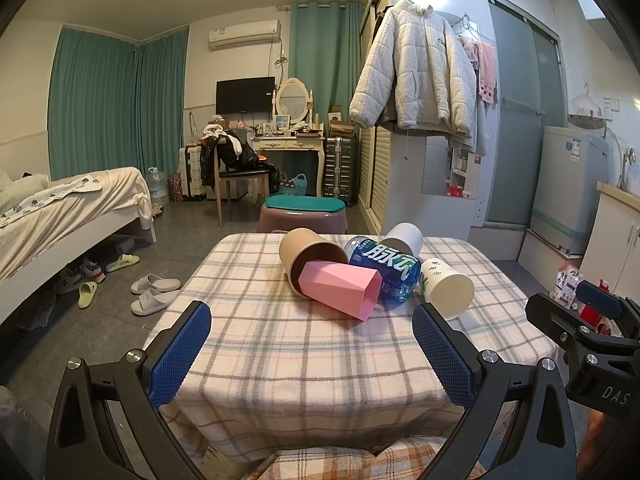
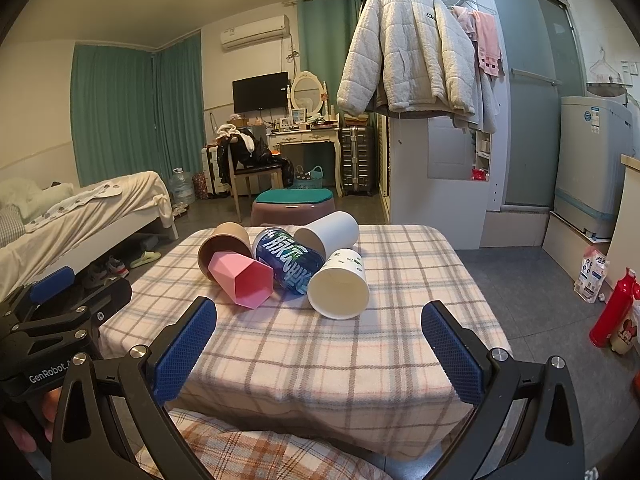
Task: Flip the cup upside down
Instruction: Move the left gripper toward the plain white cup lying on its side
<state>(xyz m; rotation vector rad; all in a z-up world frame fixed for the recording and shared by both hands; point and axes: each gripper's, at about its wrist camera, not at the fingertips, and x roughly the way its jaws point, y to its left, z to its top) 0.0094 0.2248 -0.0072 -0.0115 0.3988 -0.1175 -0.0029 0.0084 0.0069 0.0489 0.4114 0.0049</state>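
Observation:
Several cups lie on their sides on the plaid-covered table (image 1: 280, 360) (image 2: 360, 344). A pink faceted cup (image 1: 344, 286) (image 2: 246, 280) rests with its base inside a brown cup (image 1: 304, 252) (image 2: 224, 242). A blue can (image 1: 386, 272) (image 2: 290, 262) lies beside them. A white cup with green print (image 1: 446, 286) (image 2: 340, 284) and a plain white cup (image 1: 404, 238) (image 2: 330, 230) lie to the right. My left gripper (image 1: 312, 352) is open and empty, short of the cups. My right gripper (image 2: 320, 352) is open and empty, also near the table's front.
A purple stool with a teal cushion (image 1: 302, 212) stands behind the table. A bed (image 1: 60, 216) is at the left, slippers (image 1: 154, 292) on the floor. A red bottle (image 2: 612, 308) stands on the floor at the right.

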